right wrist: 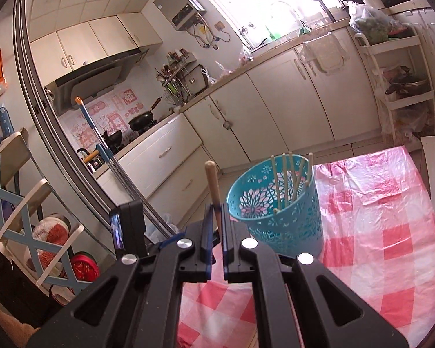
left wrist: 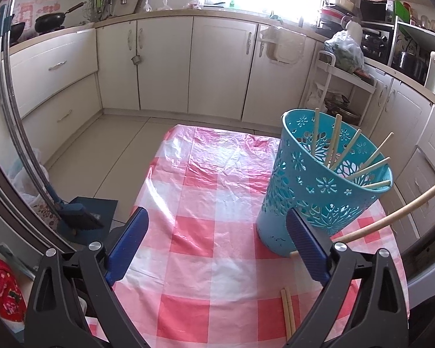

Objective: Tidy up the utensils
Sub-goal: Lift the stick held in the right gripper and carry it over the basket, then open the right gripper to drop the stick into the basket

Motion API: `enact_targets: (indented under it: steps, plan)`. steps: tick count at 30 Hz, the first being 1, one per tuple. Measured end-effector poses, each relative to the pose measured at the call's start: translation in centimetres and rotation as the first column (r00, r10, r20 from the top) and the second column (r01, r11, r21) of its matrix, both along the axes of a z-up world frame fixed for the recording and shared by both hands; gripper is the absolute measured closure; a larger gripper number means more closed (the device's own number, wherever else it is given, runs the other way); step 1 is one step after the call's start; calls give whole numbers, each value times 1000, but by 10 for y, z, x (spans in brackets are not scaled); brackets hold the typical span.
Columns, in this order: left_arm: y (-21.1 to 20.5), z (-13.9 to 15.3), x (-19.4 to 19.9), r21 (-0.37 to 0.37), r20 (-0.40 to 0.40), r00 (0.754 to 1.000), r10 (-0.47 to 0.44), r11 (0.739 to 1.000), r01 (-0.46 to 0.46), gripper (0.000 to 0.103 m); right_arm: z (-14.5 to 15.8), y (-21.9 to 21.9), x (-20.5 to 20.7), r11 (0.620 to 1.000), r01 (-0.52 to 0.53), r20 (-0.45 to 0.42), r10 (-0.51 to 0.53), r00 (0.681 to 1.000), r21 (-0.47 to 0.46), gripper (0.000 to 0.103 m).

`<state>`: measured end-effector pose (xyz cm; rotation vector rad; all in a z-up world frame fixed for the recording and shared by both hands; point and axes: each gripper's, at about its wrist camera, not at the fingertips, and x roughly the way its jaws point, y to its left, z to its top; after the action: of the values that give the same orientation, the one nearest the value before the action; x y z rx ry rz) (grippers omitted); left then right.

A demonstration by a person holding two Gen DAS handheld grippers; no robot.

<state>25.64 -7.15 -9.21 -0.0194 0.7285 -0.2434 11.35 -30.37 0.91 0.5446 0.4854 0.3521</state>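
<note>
A turquoise cut-out basket point(left wrist: 324, 179) point(right wrist: 275, 203) stands upright on the red-and-white checked tablecloth point(left wrist: 206, 191) and holds several pale wooden chopsticks point(left wrist: 337, 142) point(right wrist: 290, 177). My right gripper point(right wrist: 216, 207) is shut on one chopstick point(right wrist: 211, 179), which sticks up out of the jaws just left of the basket. My left gripper point(left wrist: 217, 213) is open with nothing between its pads; its right finger point(left wrist: 307, 246) is close in front of the basket's foot. A pair of chopsticks point(left wrist: 287, 313) lies on the cloth near the front edge. One more chopstick point(left wrist: 391, 217) runs from behind that finger off to the right.
White kitchen cabinets point(left wrist: 165, 63) line the far side, with tiled floor between them and the table. A broom and dustpan point(left wrist: 81, 217) lean at the table's left. A white shelf trolley point(right wrist: 403, 87) stands beyond the table's far right corner.
</note>
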Motion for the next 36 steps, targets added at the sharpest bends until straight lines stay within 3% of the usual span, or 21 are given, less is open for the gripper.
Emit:
enact_targets:
  steps: [11,16,21,27,29,34,36]
  plan:
    - [6,0,4,-32,-24,1000,19,999,-20,11,63,-17,29,997,72,117,-68,991,-27,98]
    - [6,-1,4,-30,-26,1000,17,999,-18,11,74,-18,52,991,117,143,-107,984,-62,98]
    - [5,-2,5,-28,-31,999,16,999,-17,11,49,-5,79,971,161,98,-145,985,-177,98]
    - [5,-4,6,-20,-39,999,11,1000,-12,11,-8,8,105,956,114,-85,-142,986,-270,97]
    - [5,-5,6,-16,-42,999,10,1000,-11,11,-15,4,98,959,131,-99,-160,982,-250,80]
    - [7,-6,6,-6,-48,999,16,1000,-17,11,-13,15,49,952,124,-51,-143,988,-279,78]
    - [8,-7,6,0,-50,999,21,1000,-21,11,-27,27,28,948,67,-94,-101,990,-312,78]
